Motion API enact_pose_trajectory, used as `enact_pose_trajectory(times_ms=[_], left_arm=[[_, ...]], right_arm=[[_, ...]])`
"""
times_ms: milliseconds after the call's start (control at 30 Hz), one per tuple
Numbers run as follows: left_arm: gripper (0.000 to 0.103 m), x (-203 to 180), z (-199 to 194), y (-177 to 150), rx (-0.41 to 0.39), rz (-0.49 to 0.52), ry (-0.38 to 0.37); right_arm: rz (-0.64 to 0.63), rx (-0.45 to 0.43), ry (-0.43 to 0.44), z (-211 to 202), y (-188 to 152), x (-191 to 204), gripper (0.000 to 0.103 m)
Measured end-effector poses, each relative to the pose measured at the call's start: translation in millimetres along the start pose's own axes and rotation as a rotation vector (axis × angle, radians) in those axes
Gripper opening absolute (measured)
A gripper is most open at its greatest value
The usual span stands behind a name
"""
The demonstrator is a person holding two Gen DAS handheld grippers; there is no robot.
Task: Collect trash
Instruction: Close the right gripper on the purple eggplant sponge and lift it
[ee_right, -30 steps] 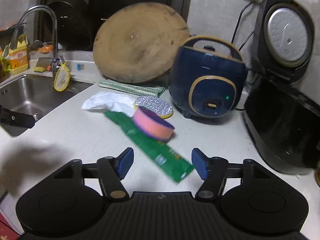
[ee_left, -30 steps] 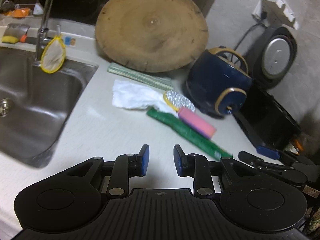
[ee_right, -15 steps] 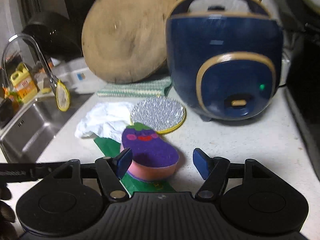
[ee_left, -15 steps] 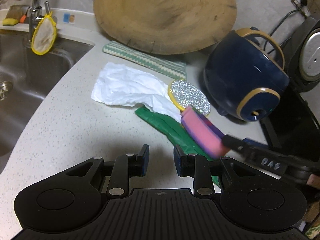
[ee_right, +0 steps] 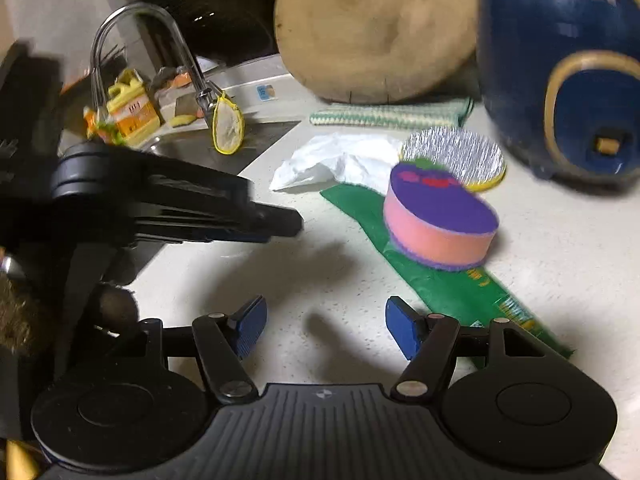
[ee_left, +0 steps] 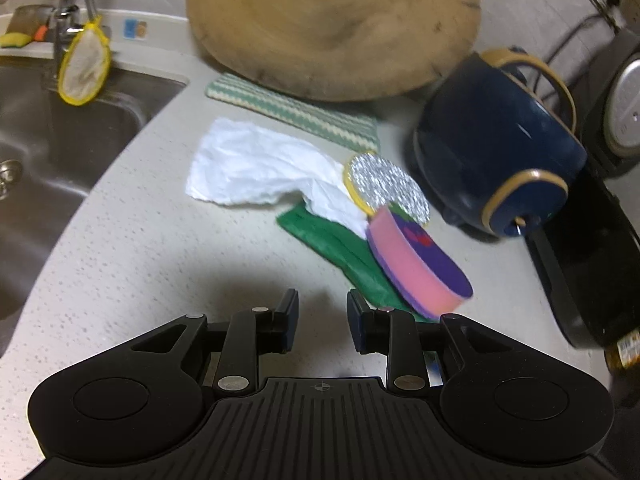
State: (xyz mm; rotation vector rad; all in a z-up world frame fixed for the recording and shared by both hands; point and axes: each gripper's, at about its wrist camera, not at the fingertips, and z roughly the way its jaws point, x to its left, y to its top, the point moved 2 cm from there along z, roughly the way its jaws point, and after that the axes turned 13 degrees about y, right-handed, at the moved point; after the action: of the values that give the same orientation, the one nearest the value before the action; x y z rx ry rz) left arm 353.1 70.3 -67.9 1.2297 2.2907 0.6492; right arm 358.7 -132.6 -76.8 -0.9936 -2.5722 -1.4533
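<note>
- Trash lies in a loose cluster on the speckled desk [ee_left: 120, 280], toward its back edge: a crumpled white tissue [ee_left: 256, 172] and a long green wrapper [ee_right: 440, 280] (printed at its near end).
- One end of the tissue drapes over the far end of the wrapper.
- A pink sponge with a purple top [ee_right: 438, 224] sits on the wrapper, and a round silver scrubber with a yellow rim [ee_right: 454, 156] lies just behind it.
- Behind the cluster, a green-and-white striped cloth [ee_left: 296, 106] lies under a big round wooden board [ee_left: 332, 28] that leans at the back.
- A dark blue cooker with gold trim [ee_left: 496, 160] stands toward the desk's right edge; the steel sink [ee_left: 60, 120] is sunk at the left edge.
- The left gripper [ee_left: 322, 316] hangs over bare desk with a narrow gap between its pads, nothing in it; the wrapper's end lies just past its right finger.
- The right gripper [ee_right: 326, 326] stands wider, empty, with the wrapper beside its right finger.
</note>
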Motion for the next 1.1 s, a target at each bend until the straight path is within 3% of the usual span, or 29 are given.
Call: enact_pose_trajectory(times_ms=[233, 400, 567, 667, 800, 867, 967, 1033, 1100], left_arm=[[0.030, 4.8, -2.6, -5.3, -0.010, 0.011, 0.027], [0.030, 14.6, -12.3, -5.9, -0.030, 0.001, 0.038], [0.030, 18.9, -20.8, -16.2, -0.039, 0.018, 0.040], [0.030, 21.5, -22.3, -23.2, -0.029, 0.017, 0.042], [0.030, 24.9, -23.6, -28.2, -0.012, 0.008, 0.030], [0.030, 26.4, -25.7, -28.8, -0.012, 0.007, 0.024], [0.030, 29.7, -29.3, -28.4, -0.020, 0.002, 0.012], [0.030, 31.3, -28.8, -27.2, -0.021, -0.009, 0.010], [0.030, 31.4, -26.6, -25.7, -0.019, -0.022, 0.004]], right_arm=[[-0.095, -0.112, -0.277, -33.1, 19.5, -14.3, 0.068], [-0.107, -0.117, -0.389, -49.7, 23.7, -42.4, 0.068], [-0.040, -0.154, -0.296, -52.8, 41.5, -67.6, 0.069], [-0.043, -0.141, -0.222, -29.1, 61.6, -70.1, 0.071], [-0.010, -0.044, -0.130, 17.4, 77.5, -74.7, 0.072], [0.019, 0.019, -0.092, 35.7, 75.2, -76.4, 0.072], [0.058, 0.039, -0.041, 41.9, 62.9, -74.6, 0.072], [0.077, 0.048, -0.005, 37.8, 52.2, -68.5, 0.069], [0.087, 0.065, 0.039, 31.8, 41.3, -58.1, 0.052]])
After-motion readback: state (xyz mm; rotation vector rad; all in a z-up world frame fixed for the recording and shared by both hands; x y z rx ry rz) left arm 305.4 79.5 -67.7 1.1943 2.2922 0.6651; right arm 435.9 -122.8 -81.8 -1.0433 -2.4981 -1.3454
